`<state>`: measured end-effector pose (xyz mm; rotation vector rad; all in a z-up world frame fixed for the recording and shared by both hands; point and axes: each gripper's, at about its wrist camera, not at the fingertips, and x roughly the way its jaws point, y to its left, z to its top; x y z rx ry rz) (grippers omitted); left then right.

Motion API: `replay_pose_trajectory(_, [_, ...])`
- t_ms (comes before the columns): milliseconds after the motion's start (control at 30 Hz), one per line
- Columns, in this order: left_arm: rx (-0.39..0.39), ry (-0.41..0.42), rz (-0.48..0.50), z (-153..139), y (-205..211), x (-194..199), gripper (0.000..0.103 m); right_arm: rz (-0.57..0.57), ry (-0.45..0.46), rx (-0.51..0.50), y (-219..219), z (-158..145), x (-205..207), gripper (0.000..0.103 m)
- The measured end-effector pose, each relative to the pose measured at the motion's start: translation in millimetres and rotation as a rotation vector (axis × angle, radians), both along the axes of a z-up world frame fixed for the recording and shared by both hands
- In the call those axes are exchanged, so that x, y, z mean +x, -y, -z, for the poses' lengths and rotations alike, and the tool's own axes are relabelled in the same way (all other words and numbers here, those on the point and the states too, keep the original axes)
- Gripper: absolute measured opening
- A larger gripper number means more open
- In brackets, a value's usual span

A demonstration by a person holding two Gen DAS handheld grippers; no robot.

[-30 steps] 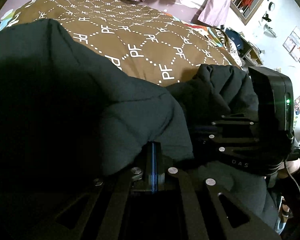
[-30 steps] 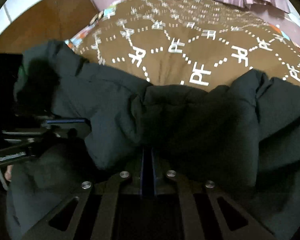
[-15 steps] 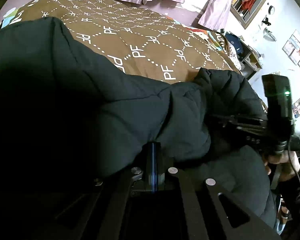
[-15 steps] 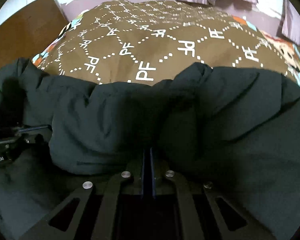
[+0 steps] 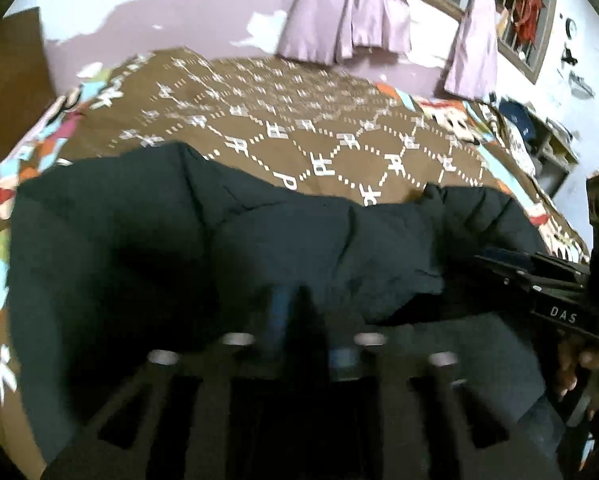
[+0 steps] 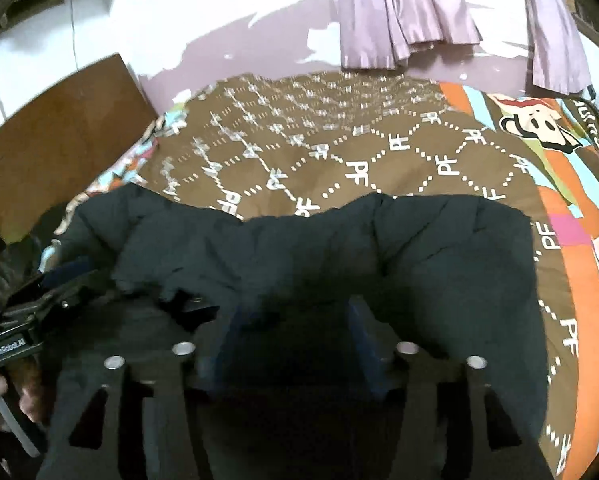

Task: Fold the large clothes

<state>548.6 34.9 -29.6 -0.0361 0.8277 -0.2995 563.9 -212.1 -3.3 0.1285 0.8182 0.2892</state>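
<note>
Black metal fingers of the left gripper (image 5: pixel 307 320) stand parted at the bottom of the left wrist view; its jaws have just been opening, and the folded edge of the dark quilted padded jacket (image 5: pixel 259 248) lies just past the tips, no longer pinched, though motion blur hides the exact gap. In the right wrist view the right gripper (image 6: pixel 295 332) shows its two blue-edged fingers (image 6: pixel 361 328) spread wider apart; these jaws too have just been opening, with the jacket's fold (image 6: pixel 319 252) sagging between and over them, the pads not pressing on it. Each gripper appears at the edge of the other's view, with a hand (image 6: pixel 3 396) on the left handle and fingers (image 5: pixel 579 364) of the other hand under the right one. Beyond the grippers the jacket lies doubled over across the near side of the bed. Farther on spreads the brown bedcover (image 6: pixel 379 148) with its white dotted diamond pattern and lettering, edged by colourful cartoon-print fabric (image 6: pixel 539 124). At the far wall hang pale purple curtains (image 5: pixel 347 8).
</note>
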Motion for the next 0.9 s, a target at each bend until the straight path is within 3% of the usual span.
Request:
replay_pose_trajectory(33, [-0.01,0.024,-0.028,-7,-1,-11,0.065,0.001,0.018,0.005,-1,-6,-8,0.067])
replay_pose_trajectory(67, [-0.024,0.047,-0.044,-11,-2,-18,0.072,0.003,0.039,0.005,-2,-12,-18,0.069])
replay_pose_trajectory(233, [-0.048,0.093,-0.083,-33,-6,-57,0.073,0.009,0.108,0.019,-4,-35,-56,0.087])
replay_pose_trajectory(333, [-0.027,0.117,-0.079,-44,-4,-80,0.079,0.018,0.144,0.028,-2,-49,-83,0.092])
replay_pose_trajectory(367, [-0.024,0.127,-0.075,-48,-4,-90,0.088,0.02,0.155,0.035,-1,-55,-94,0.092])
replay_pose_trajectory(433, [-0.024,0.152,-0.077,-56,-4,-106,0.095,0.018,0.167,0.047,1,-64,-110,0.095])
replay_pose_trajectory(633, [-0.032,0.215,-0.077,-82,-7,-158,0.096,0.012,0.204,0.045,3,-85,-161,0.103])
replay_pose_trajectory(900, [-0.076,0.254,-0.074,-111,-15,-219,0.1,-0.038,0.224,0.0,-5,-102,-234,0.103])
